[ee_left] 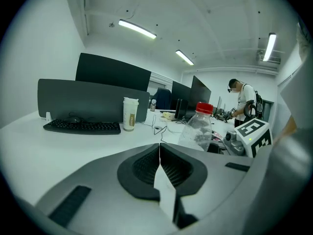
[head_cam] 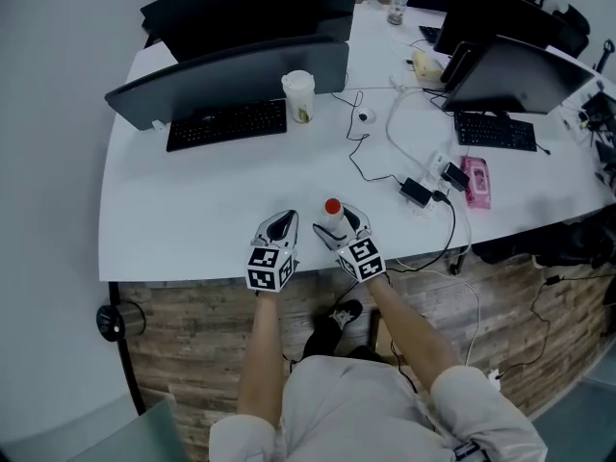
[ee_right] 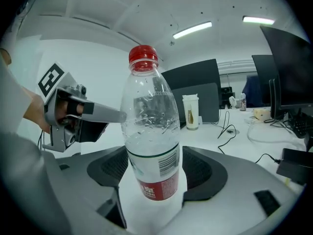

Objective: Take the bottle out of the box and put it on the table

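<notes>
**Bottle upright in my right tool, at the near edge of the bench**

My right tool [head_cam: 345, 227] is closed on the bottle [ee_right: 151, 131], its 2 pads pressing the lower body at the red label band. The bottle stands upright, long axis vertical, with the red cap on top. In the head view it is just inside the near edge of the white bench [head_cam: 192, 229]. I cannot tell whether its base touches the surface; the right gripper view shows it very low over the white top. My left tool [ee_left: 159, 148] is shut with nothing between its jaws and sits just beside the bottle, on its left. I see no box in any of the 3 views, so I judge the lifting-out done and only the set-down left. The next move turns on the vertical: the bottle lies straight ahead between the right jaws with the bench directly under it, so I would lower, then open. The edge is close, and a tilt toward me could tip the bottle off
</notes>
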Tool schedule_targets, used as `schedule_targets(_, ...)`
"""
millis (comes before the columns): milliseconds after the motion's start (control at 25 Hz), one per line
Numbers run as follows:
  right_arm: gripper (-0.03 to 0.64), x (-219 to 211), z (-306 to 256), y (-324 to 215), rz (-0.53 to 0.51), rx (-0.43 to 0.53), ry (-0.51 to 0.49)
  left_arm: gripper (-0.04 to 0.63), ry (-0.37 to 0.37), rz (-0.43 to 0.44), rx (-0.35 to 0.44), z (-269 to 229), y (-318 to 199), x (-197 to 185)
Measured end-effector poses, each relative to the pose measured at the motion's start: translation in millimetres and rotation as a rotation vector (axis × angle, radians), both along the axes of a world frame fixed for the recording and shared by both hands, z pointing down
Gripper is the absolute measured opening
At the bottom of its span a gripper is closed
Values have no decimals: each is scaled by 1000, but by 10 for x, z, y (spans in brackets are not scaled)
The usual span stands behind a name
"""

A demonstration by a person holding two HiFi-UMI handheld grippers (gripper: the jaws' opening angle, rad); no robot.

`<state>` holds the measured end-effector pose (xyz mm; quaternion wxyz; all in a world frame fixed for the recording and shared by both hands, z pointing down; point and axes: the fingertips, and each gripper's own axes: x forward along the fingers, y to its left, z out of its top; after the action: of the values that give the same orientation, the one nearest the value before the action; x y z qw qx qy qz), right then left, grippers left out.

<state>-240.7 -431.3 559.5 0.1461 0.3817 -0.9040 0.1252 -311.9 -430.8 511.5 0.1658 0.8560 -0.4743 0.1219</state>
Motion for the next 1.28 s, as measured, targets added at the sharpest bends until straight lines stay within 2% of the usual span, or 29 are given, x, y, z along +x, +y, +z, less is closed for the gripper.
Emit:
schedule_targets(360,327,152,-87,317,30,-34,-25,15,3,-34,-24,55,491,-16)
schedule_targets(760,327,437,-297,877,86,-38,-57,17,9,-42,-8,-104,1127,141)
schedule_targets(1280,325,599,-562,2091,150,-75,-139,17,18,-50,15,-341,2202,376)
